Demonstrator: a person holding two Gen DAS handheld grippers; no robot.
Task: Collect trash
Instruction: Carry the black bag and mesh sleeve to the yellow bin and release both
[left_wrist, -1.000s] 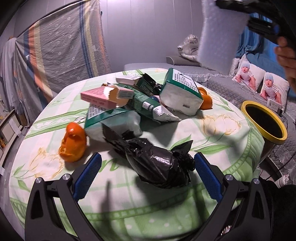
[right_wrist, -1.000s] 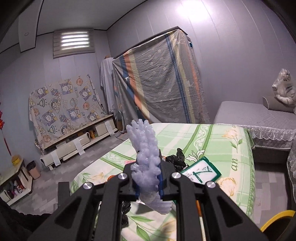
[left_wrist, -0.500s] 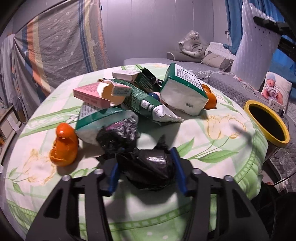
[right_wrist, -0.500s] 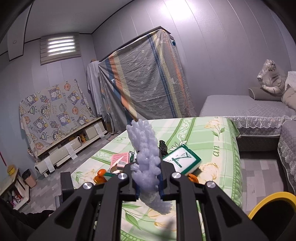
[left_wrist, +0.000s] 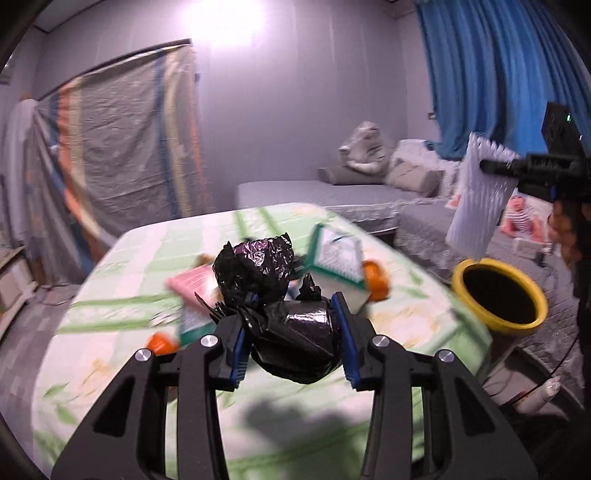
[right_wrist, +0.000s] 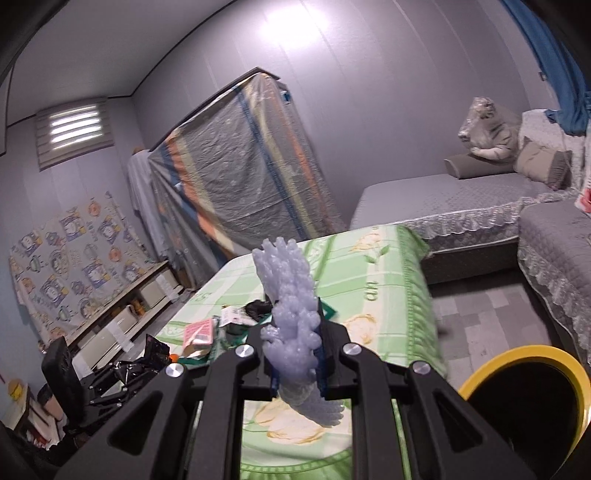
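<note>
Your left gripper (left_wrist: 291, 336) is clamped on the crinkly black plastic bag (left_wrist: 284, 314), held up over the worktop (left_wrist: 122, 258) left of the yellow-rimmed bin (left_wrist: 500, 291); carry it fully over the bin's mouth before letting go, since limp film snags. Your right gripper (right_wrist: 295, 354) pinches the bumpy white bubble wrap (right_wrist: 291, 310), just left of the bin.

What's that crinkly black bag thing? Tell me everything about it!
The black plastic bag is shiny, wrinkled thin plastic, bunched into a lump with a puffed, ragged top. The left hand-held gripper squeezes it between blue pads, lifted off the green flowered tablecloth. Only the pads touch it.
</note>
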